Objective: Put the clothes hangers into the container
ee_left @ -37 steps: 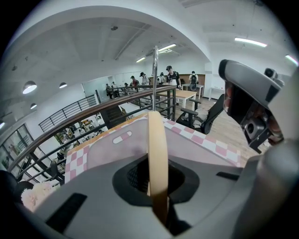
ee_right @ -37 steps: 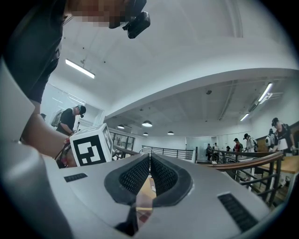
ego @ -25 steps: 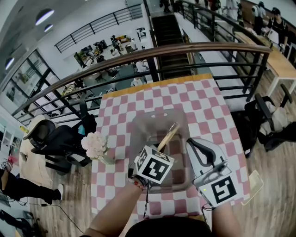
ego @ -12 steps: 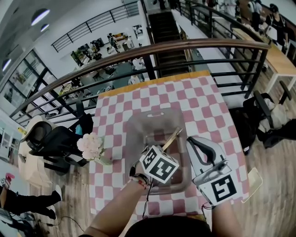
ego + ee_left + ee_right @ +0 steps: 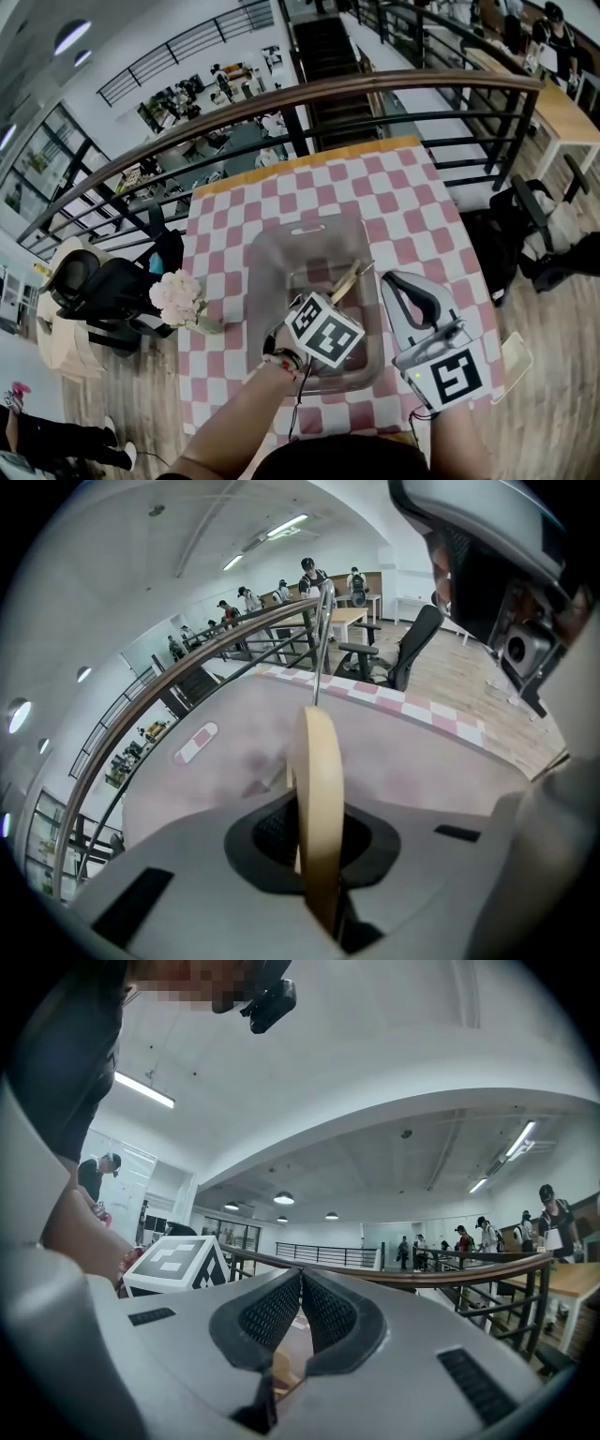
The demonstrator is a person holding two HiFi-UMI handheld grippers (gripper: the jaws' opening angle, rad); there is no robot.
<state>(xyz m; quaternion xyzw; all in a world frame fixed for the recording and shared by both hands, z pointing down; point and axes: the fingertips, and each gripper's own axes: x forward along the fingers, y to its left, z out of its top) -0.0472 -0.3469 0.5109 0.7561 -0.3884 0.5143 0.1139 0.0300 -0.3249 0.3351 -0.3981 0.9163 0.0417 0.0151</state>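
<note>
1. Head view: bright, even illumination is supplied from overhead; ceiling lamps (image 5: 73,36) are registered as blown-out ovals at upper left.
2. Only faint, soft-edged shadows are cast on the checked table (image 5: 412,216); the translucent container (image 5: 281,248) is rendered hazy.
3. Strong wide-angle distortion is evident: the handrail (image 5: 375,82) is bowed into an arc.
4. Left gripper view: the frame is bounded by a black circular vignette; glare is produced by strip lights (image 5: 286,525); the wooden hanger (image 5: 319,789), close to the lens, is softly focused.
5. Right gripper view: the same vignette is present; the upper left is underexposed, while a fluorescent tube (image 5: 142,1089) is overexposed.
</note>
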